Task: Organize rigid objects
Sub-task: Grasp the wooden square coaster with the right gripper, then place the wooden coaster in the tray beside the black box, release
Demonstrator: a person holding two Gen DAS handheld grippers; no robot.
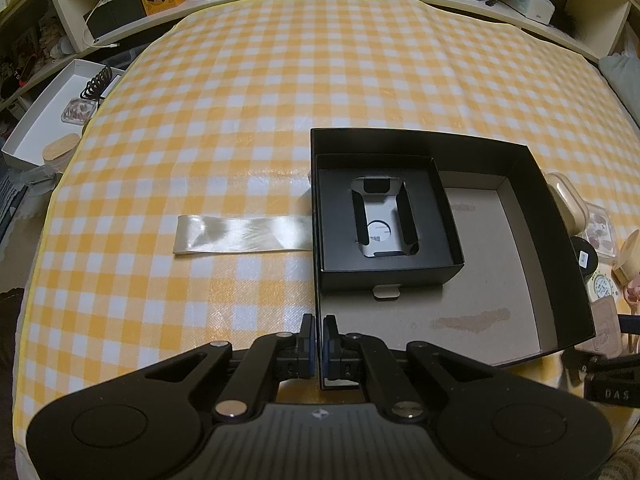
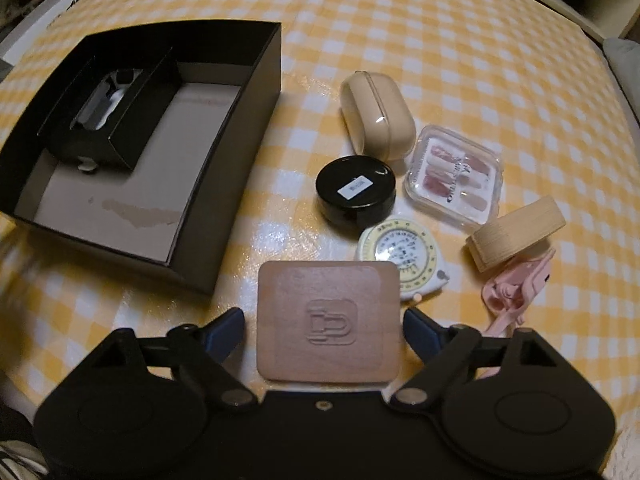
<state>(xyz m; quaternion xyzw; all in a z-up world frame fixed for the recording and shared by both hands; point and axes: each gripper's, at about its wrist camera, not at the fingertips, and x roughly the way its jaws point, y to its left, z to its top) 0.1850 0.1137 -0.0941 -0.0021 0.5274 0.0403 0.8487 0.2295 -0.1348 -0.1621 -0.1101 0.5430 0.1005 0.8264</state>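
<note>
The left claw (image 1: 319,334) is seen pinched on the near-left wall of one big black box (image 1: 560,240); that corner is hidden behind the claw. One smaller black box (image 1: 444,216) sits in its far-left part, its contents hard to make out. The right claw (image 2: 323,326) is spread about one brown square pad (image 2: 328,320), its pads not touching it. Beyond, on the checked surface (image 2: 440,20), lie one black jar (image 2: 355,196), one beige case (image 2: 376,120), one tape measure (image 2: 396,250), one clear nail box (image 2: 454,176), one wooden block (image 2: 518,232) and a pink clip (image 2: 516,292), partly hidden.
</note>
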